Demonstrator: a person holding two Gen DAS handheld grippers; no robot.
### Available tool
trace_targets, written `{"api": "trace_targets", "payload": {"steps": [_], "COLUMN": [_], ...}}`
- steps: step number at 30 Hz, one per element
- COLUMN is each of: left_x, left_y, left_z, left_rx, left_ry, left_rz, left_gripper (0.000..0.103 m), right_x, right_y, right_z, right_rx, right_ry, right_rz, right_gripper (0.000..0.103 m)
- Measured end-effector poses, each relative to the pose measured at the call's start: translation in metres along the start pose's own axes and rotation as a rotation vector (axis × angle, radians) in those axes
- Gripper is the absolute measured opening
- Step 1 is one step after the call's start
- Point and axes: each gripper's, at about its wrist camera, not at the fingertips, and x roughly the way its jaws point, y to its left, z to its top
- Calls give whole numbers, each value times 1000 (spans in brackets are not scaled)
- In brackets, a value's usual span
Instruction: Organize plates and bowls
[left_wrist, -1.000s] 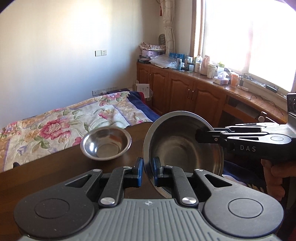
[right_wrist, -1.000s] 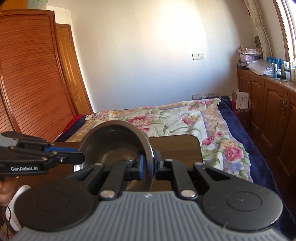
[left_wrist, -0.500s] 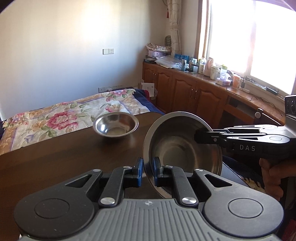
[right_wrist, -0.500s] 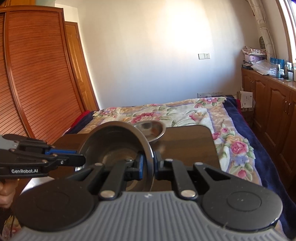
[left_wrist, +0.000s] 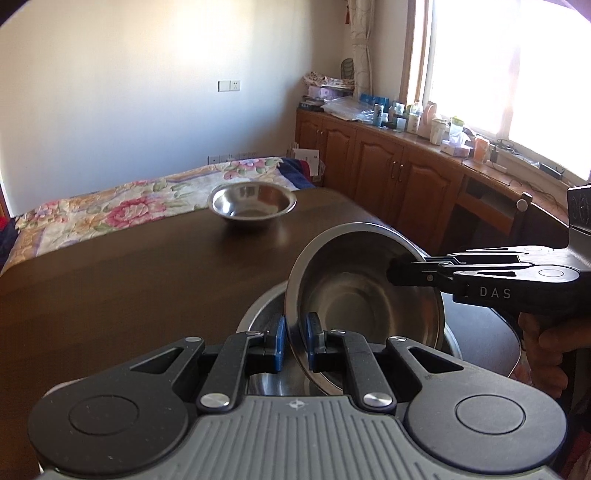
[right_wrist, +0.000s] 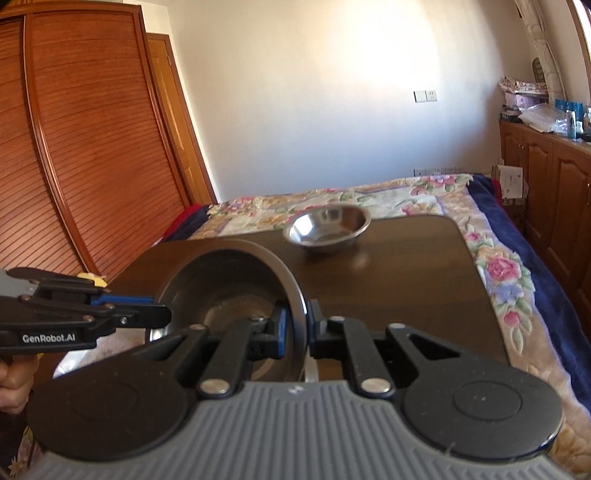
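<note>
Both my left tongs (left_wrist: 294, 341) and right tongs (right_wrist: 306, 332) pinched the tilted steel bowl (left_wrist: 364, 306) by opposite rims, directly above the larger bowl (left_wrist: 258, 314) on the table (left_wrist: 129, 288)

A dark wooden bench (left_wrist: 122, 280) carries a small steel bowl (left_wrist: 252, 202) near its far edge and a larger steel bowl (left_wrist: 258, 317) at the near edge.

The larger bowl (left_wrist: 258, 317) lies mostly hidden beneath the tilted bowl (left_wrist: 354, 291) and the left tool (left_wrist: 294, 343). Items on the window counter (left_wrist: 424, 122) are too small to identify.
</note>
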Motion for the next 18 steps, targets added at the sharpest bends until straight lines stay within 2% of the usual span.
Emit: {"api": "trace_targets", "payload": {"steps": [7,12,18], "left_x": [6,11,13], "left_y": [9,5,8], "left_z": [-6,-11,-16], "left_rx": [-6,40,39], "left_ry": [13,15,18], "left_rz": [20,52,51], "left_gripper": [13,13,13], "right_x": [0,3,3], "right_y": [13,19,23], "right_z": [-12,-19,-24], "right_rx": [-8,-20,-36], "right_ry": [15,22,24], "right_rz": [13,11,3], "right_gripper": [12,11,10]}}
